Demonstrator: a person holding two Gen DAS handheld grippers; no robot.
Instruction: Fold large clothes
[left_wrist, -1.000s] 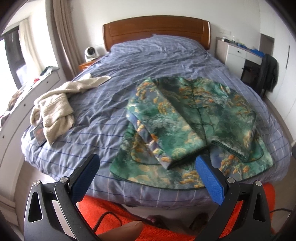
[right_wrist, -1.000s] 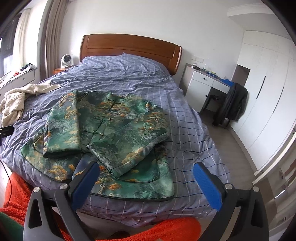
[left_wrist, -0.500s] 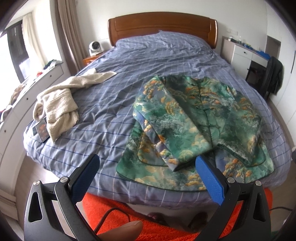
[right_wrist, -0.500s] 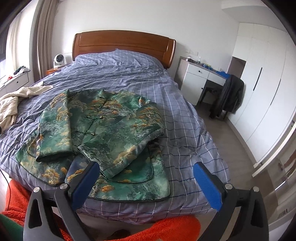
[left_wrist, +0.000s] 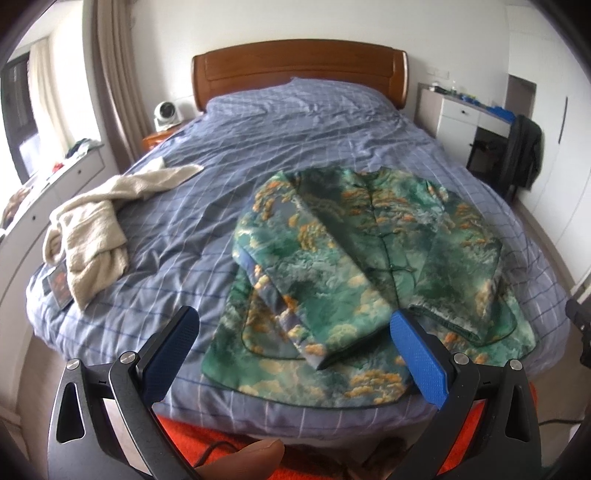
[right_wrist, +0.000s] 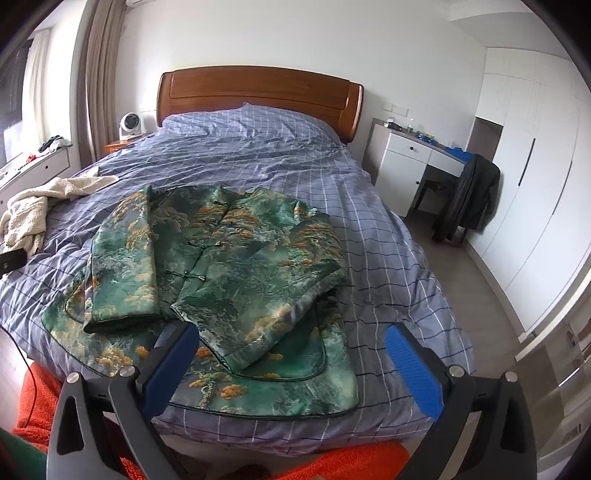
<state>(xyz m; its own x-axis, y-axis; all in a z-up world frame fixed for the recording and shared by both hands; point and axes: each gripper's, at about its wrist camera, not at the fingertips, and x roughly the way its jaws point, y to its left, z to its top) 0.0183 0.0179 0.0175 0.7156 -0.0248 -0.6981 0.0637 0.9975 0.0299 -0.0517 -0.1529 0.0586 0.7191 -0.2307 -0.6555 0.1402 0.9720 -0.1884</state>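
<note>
Both sleeves of the green patterned jacket lie folded across its front, near the foot of the checked bed. Only the left view shows the cream garment whole; the right adds white wardrobes. Left gripper and right gripper are spread wide, grasping nothing.

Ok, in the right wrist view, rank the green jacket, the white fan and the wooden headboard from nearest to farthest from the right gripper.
From the right gripper:
1. Green jacket, just ahead on the bed's near end.
2. White fan, far left beside the bed.
3. Wooden headboard, at the far end; close to the fan in depth, so 2 and 3 are nearly tied.
</note>
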